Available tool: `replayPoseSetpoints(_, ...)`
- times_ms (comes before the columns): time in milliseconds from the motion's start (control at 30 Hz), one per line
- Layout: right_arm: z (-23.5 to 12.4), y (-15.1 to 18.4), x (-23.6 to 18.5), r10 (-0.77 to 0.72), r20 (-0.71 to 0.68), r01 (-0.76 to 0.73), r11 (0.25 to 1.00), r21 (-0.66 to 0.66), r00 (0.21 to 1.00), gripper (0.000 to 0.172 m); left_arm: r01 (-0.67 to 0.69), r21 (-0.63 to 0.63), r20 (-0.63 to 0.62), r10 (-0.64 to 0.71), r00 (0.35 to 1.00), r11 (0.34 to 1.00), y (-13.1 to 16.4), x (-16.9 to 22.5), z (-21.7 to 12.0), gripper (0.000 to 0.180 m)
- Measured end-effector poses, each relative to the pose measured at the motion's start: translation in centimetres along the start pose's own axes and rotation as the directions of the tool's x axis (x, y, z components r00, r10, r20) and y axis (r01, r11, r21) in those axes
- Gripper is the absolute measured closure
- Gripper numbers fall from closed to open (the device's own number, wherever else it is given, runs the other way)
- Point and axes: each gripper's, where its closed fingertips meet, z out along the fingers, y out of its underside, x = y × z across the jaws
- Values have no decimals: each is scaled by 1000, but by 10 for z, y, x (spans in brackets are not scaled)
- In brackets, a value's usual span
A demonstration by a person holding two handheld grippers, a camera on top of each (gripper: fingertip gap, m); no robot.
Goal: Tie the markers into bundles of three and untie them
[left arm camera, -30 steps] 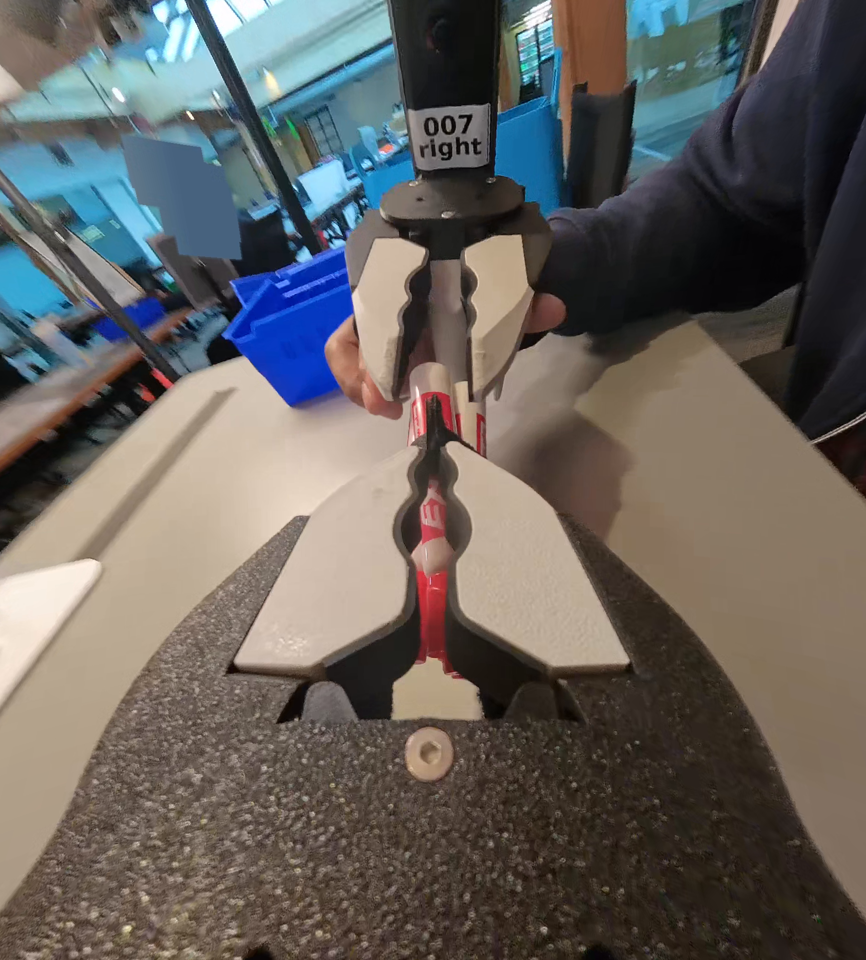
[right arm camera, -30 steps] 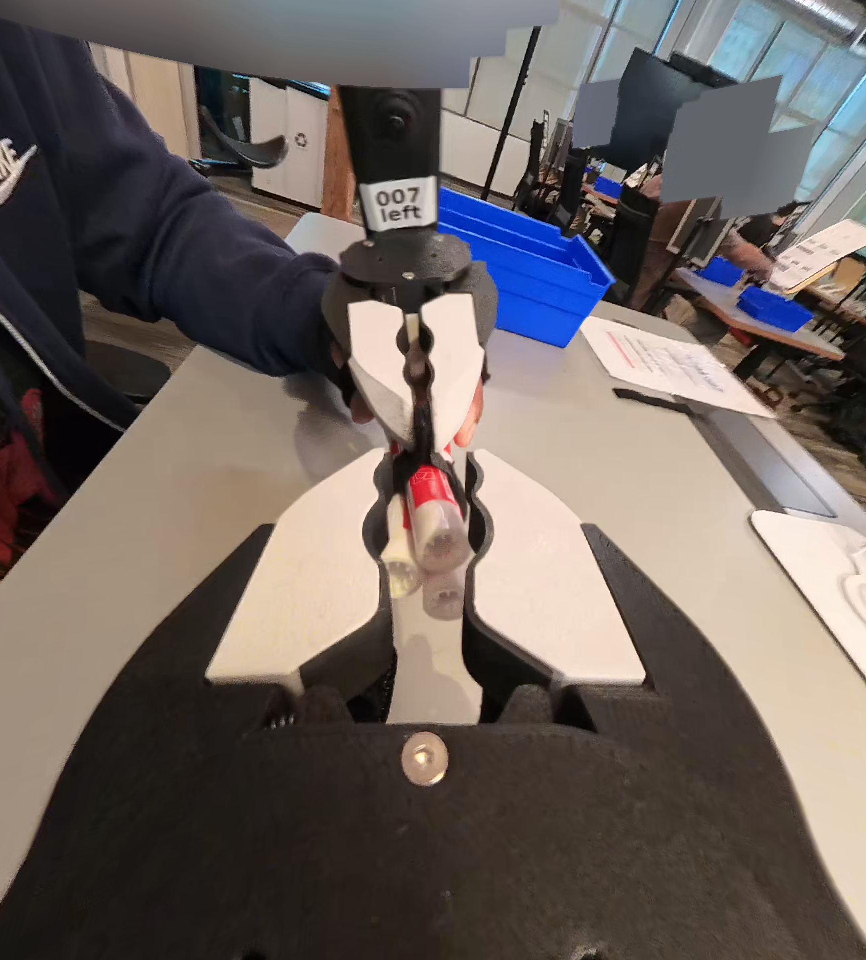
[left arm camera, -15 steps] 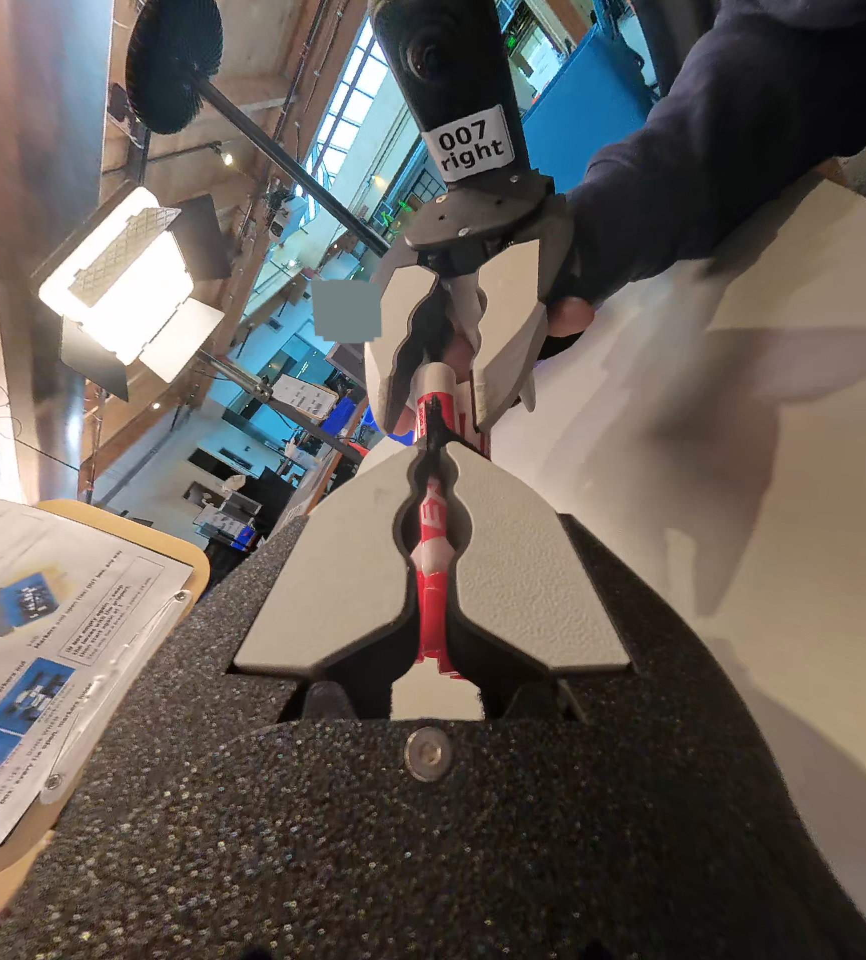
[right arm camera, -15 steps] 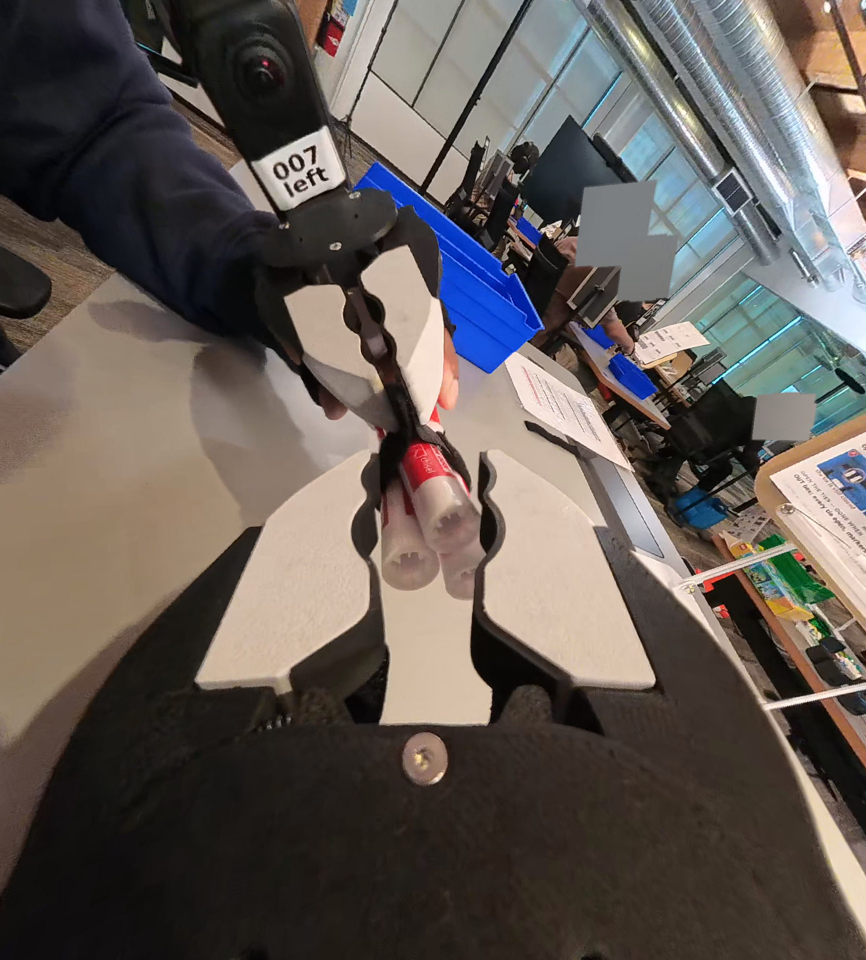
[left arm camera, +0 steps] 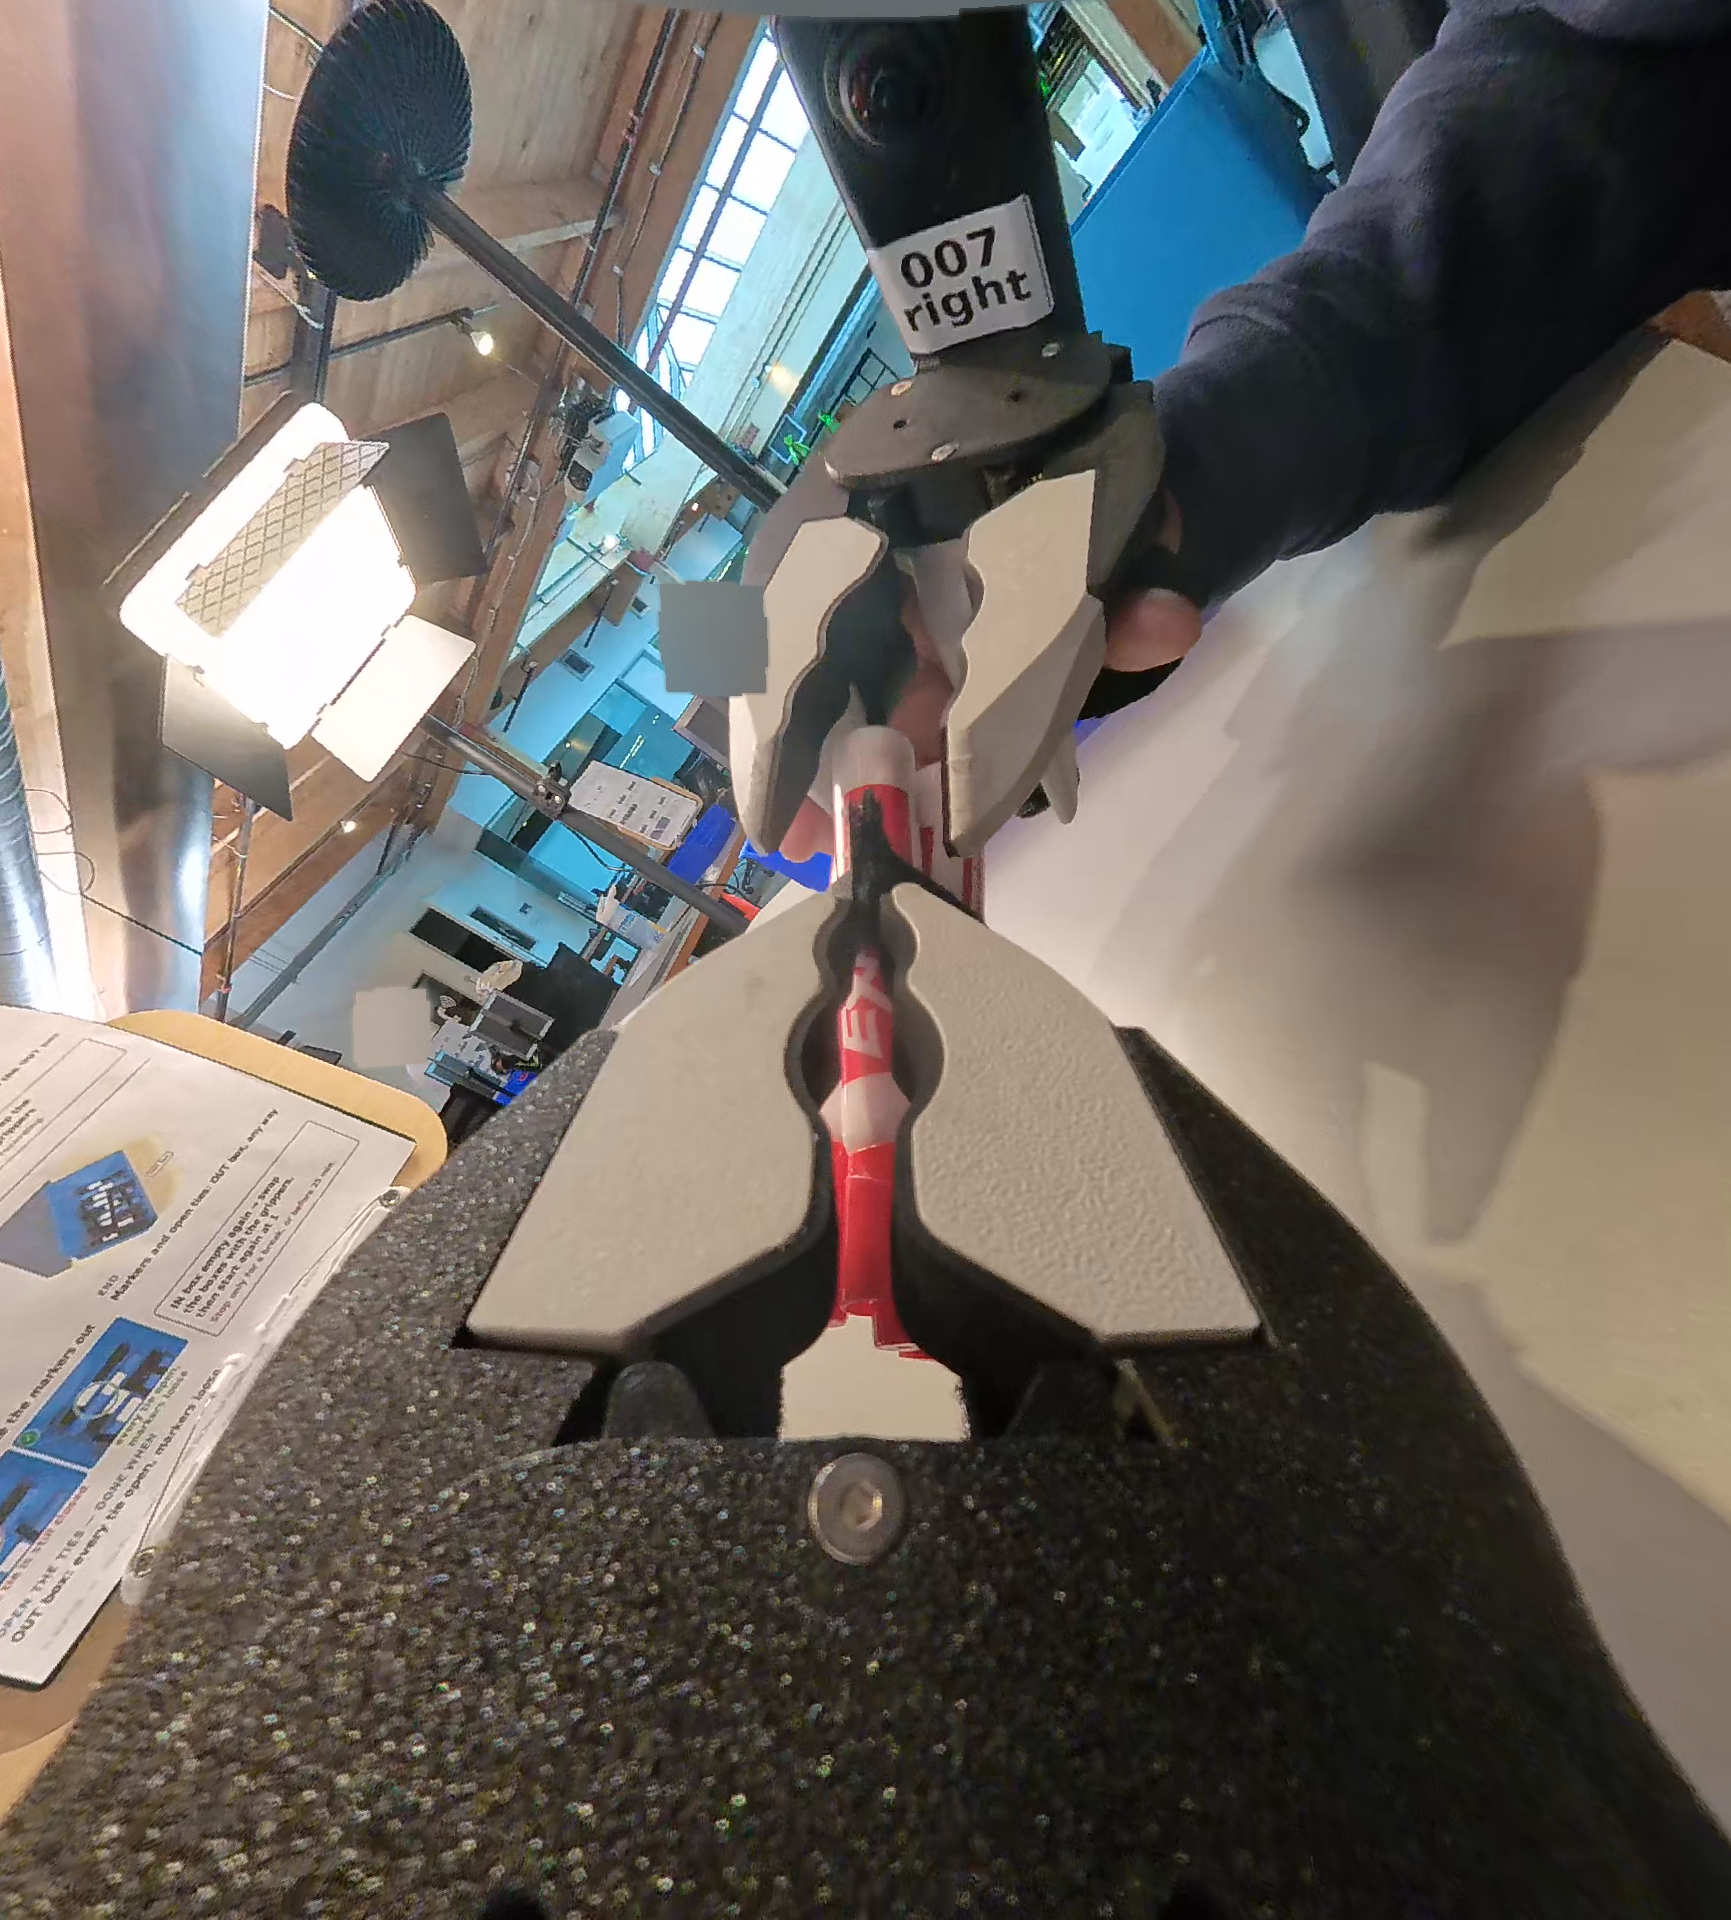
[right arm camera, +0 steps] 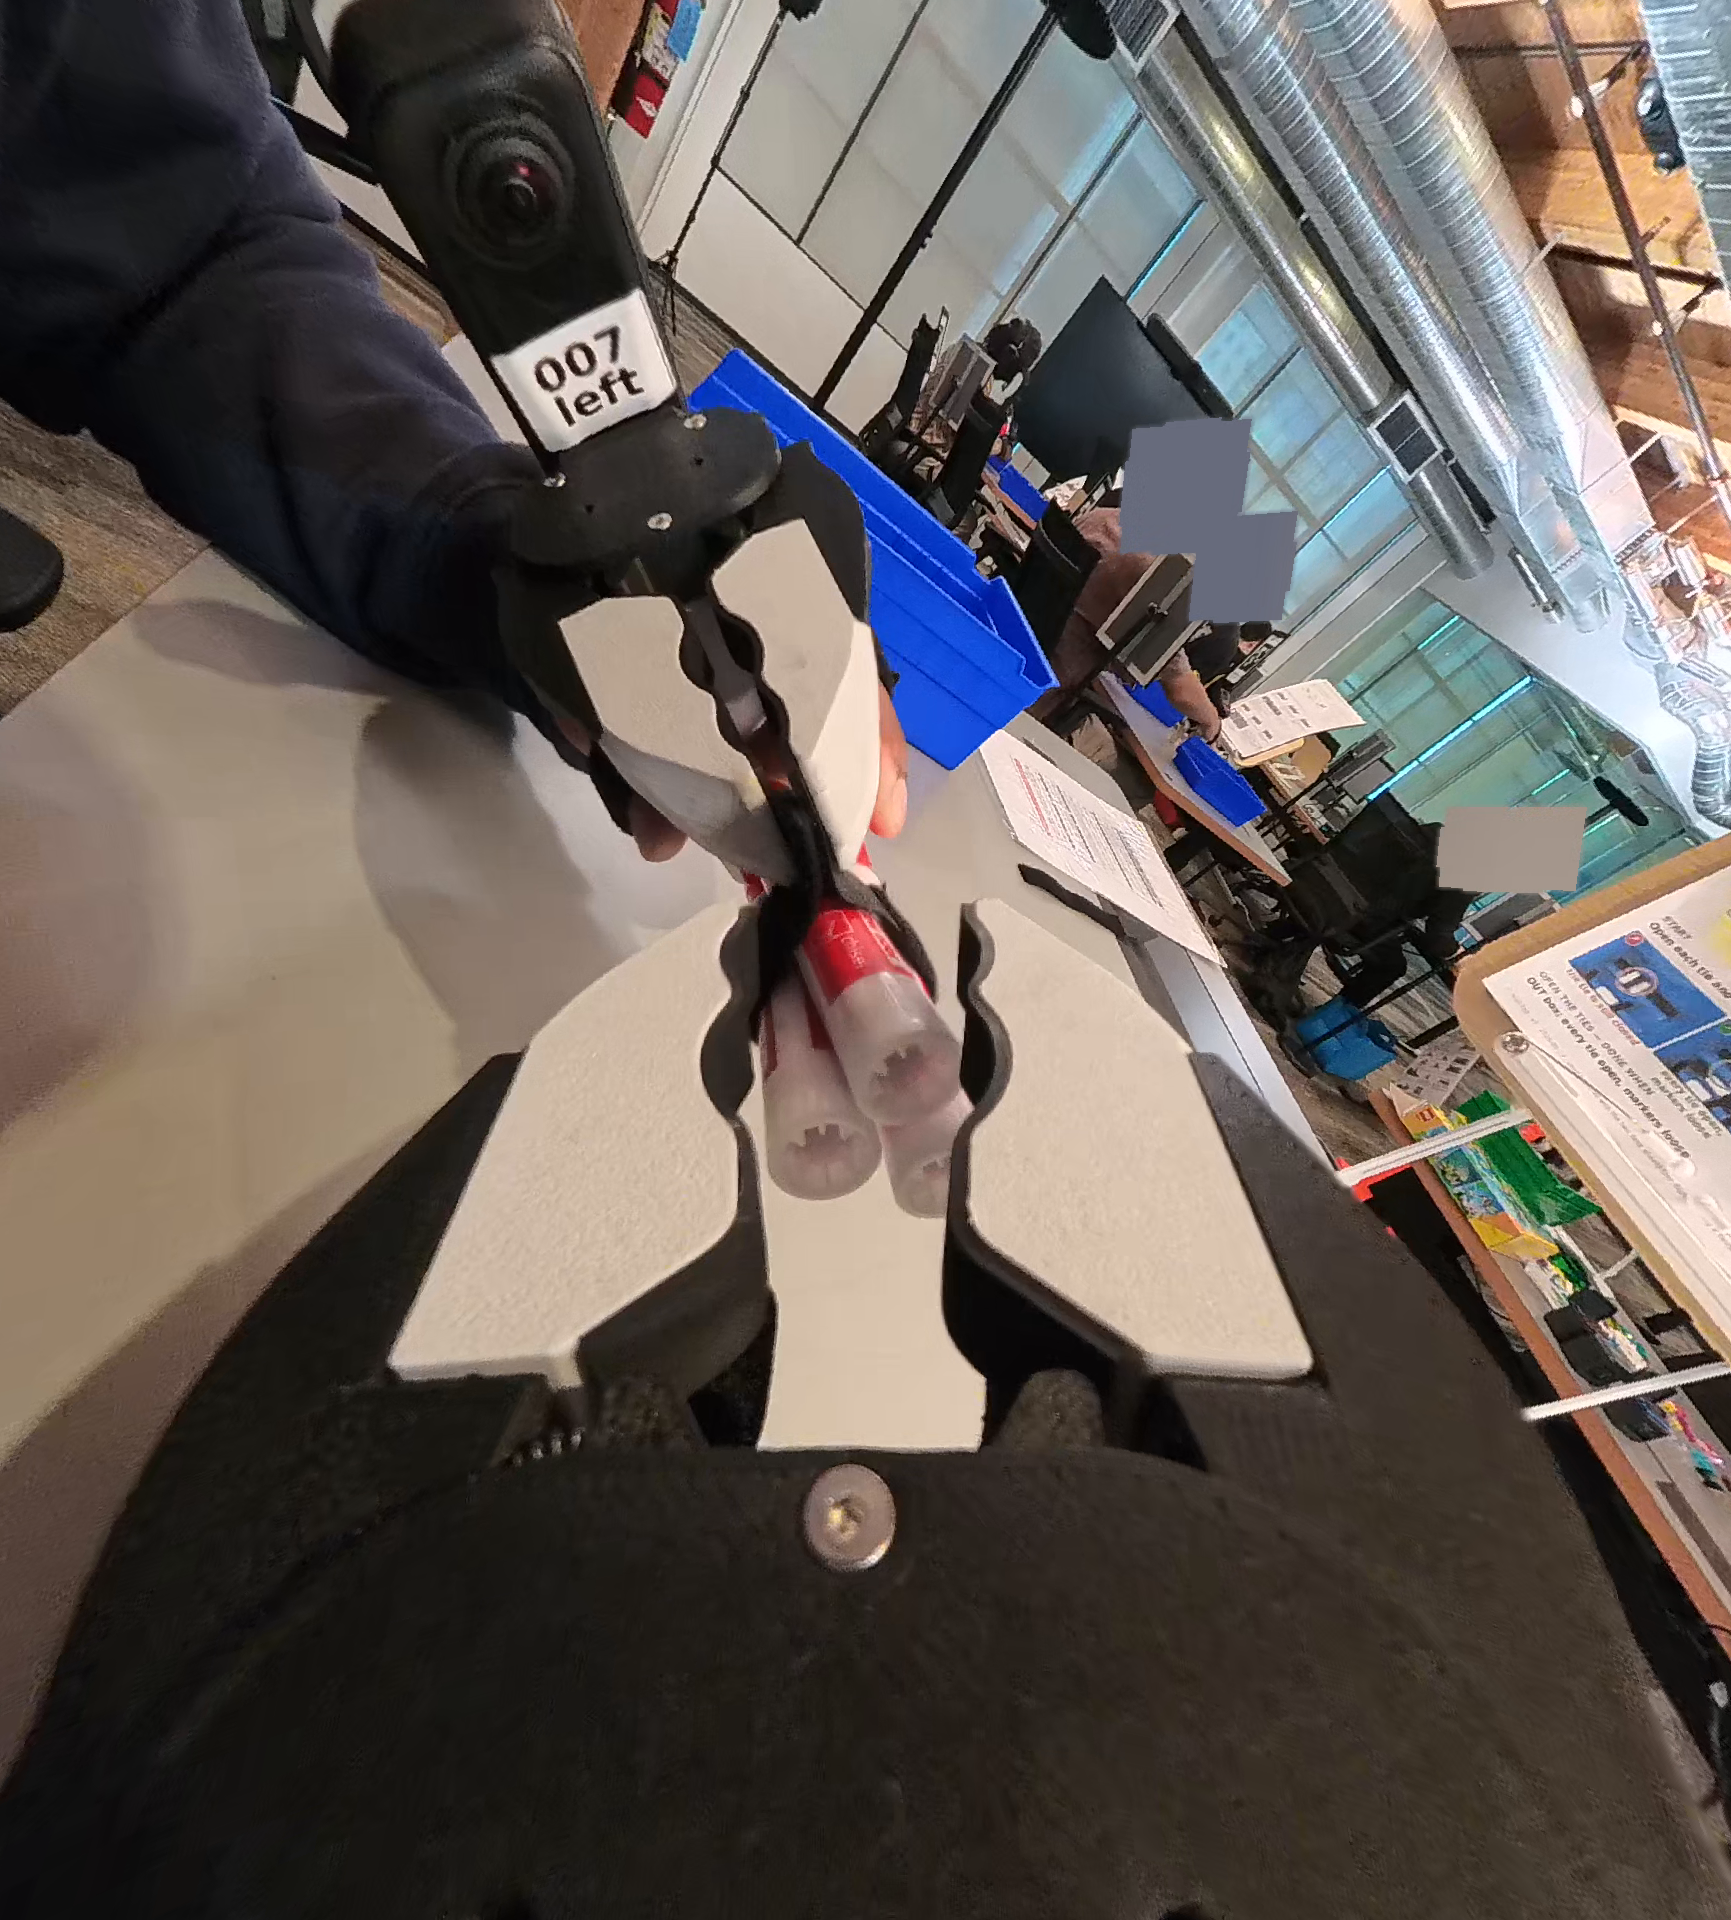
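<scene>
1. The three markers, red and white, hang in the air above the grey table, off its surface, between the two grippers.
2. Their long axis runs straight from one gripper to the other; their butt ends face the right gripper.
3. The right gripper's jaws stand apart around the bundle; a gap shows on its right side, so it does not press.
4. The left gripper is pinched on the black tie at the bundle's middle, so it is the nearer one.
5. Judgement: the tie gets pulled along that axis.
</scene>
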Motion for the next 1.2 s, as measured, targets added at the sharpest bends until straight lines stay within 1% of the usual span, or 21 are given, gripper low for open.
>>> replayPoseSetpoints(200,3,1,-5,-54,6,55,998,-19,998,135,2,-24,-40,-3,999,1000,4,7,3,176)
replayPoseSetpoints(300,4,2,-9,-78,17,79,996,-31,997,138,-8,-43,-65,6,998,999,7,12,5,176)
replayPoseSetpoints(467,6,6,-14,-113,36,115,992,-53,993,152,-35,-73,-93,28,995,997,11,18,7,176)
replayPoseSetpoints(567,7,8,-19,-122,61,126,990,-67,991,166,-32,-81,-93,25,995,996,12,17,7,176)
replayPoseSetpoints(700,8,10,-19,-107,68,112,991,-76,992,168,-22,-87,-93,14,996,996,14,17,8,176)
replayPoseSetpoints(833,8,14,-12,-51,54,55,994,-92,997,168,39,-99,-72,-47,996,994,17,13,10,173)
replayPoseSetpoints(933,8,18,-8,15,47,-11,996,-93,999,169,135,-111,-61,-142,988,985,22,8,10,167)
replayPoseSetpoints(1000,8,19,-6,55,49,-50,995,-84,997,169,202,-118,-64,-211,975,972,24,5,11,163)
replayPoseSetpoints(1100,7,20,-6,100,60,-95,993,-71,993,168,284,-131,-109,-299,948,950,25,8,11,162)
replayPoseSetpoints(1200,8,23,-7,122,64,-118,991,-70,990,168,354,-135,-128,-371,920,925,26,8,11,161)
